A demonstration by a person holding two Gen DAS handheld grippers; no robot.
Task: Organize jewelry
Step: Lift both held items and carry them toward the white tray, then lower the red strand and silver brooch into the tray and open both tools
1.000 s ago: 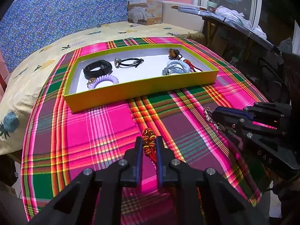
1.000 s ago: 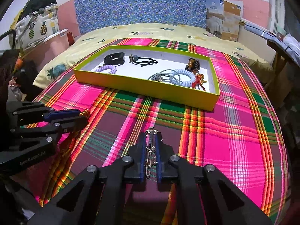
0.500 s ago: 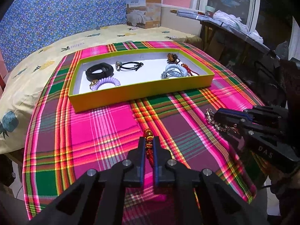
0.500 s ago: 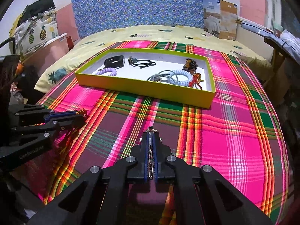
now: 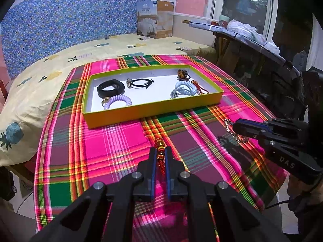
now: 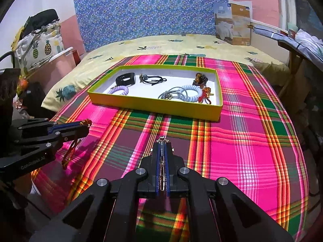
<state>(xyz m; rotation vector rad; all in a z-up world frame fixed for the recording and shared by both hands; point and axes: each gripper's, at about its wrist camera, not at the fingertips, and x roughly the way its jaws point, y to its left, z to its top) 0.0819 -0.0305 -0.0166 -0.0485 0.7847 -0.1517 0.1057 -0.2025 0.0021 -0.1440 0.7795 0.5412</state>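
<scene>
A red and gold beaded bracelet [image 5: 160, 153] is pinched between the closed jaws of the left gripper [image 5: 160, 157], its beads poking out past the fingertips and a loop of it hanging below, clear of the plaid cloth [image 5: 113, 141], as the right wrist view shows. The right gripper [image 6: 162, 151] is clamped on a thin silver chain [image 5: 230, 129], which dangles from its tips above the cloth near the cloth's right edge. Both grippers hang over the near half of the cloth, side by side and apart. Beyond them, toward the cloth's far edge, sits a shallow yellow-green tray [image 5: 141, 112] with a white floor. At its left end lie a black band [image 5: 110, 86], a lilac coil tie [image 5: 118, 101] and a black cord piece [image 5: 140, 82]; at its right end lie a pale blue coil tie [image 5: 184, 88], a brown beaded piece [image 5: 182, 74] and a red piece [image 5: 197, 85]. The cloth covers part of a bed with a yellow pineapple-print sheet [image 5: 30, 92].
</scene>
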